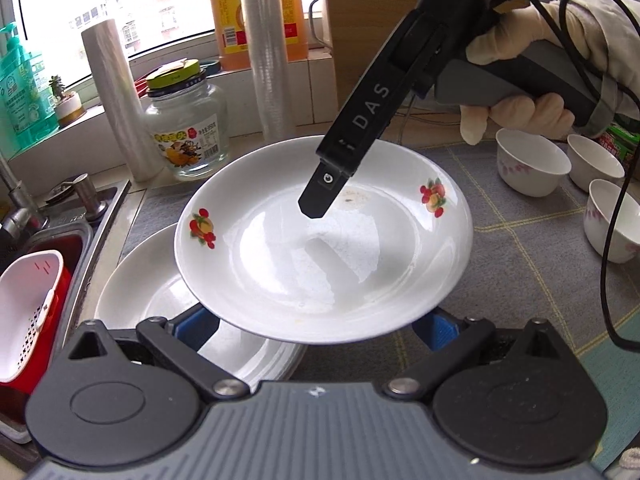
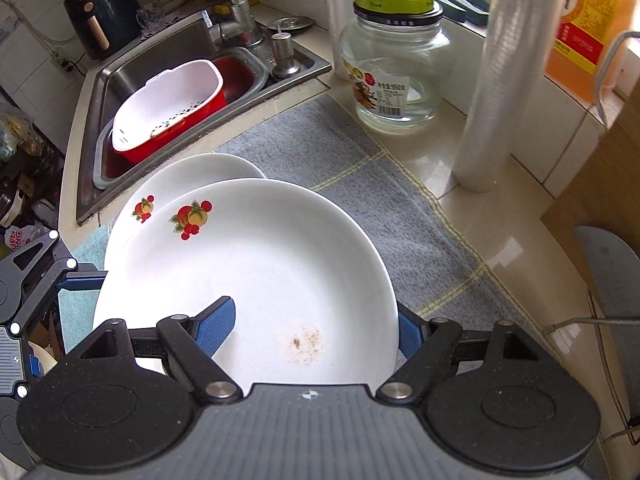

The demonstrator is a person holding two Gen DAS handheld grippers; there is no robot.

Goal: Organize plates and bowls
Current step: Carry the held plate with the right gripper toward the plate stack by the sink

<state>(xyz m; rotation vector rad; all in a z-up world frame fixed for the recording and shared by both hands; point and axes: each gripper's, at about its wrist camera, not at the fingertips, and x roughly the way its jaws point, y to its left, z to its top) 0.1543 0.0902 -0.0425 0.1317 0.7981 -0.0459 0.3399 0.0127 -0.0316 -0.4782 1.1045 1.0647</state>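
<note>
A white plate with fruit prints point(image 1: 320, 240) hangs tilted above a second white plate point(image 1: 152, 300) that lies on the grey mat. My right gripper point(image 2: 316, 330) is shut on the upper plate's point(image 2: 260, 272) rim, one blue pad inside, one outside; it shows in the left wrist view as a black finger point(image 1: 320, 196) over the plate. My left gripper point(image 1: 316, 328) is open, its blue pads on either side beneath the plate's near rim. Three white bowls with pink flowers point(image 1: 532, 166) stand at the right. The lower plate point(image 2: 188, 184) peeks out behind.
A steel sink point(image 2: 160, 80) with a red-and-white colander point(image 2: 168, 112) lies left of the mat. A glass jar point(image 1: 188, 132), two plastic-wrap rolls point(image 1: 116, 96), oil bottles point(image 1: 240, 16) and green soap bottles point(image 1: 20, 92) line the windowsill side.
</note>
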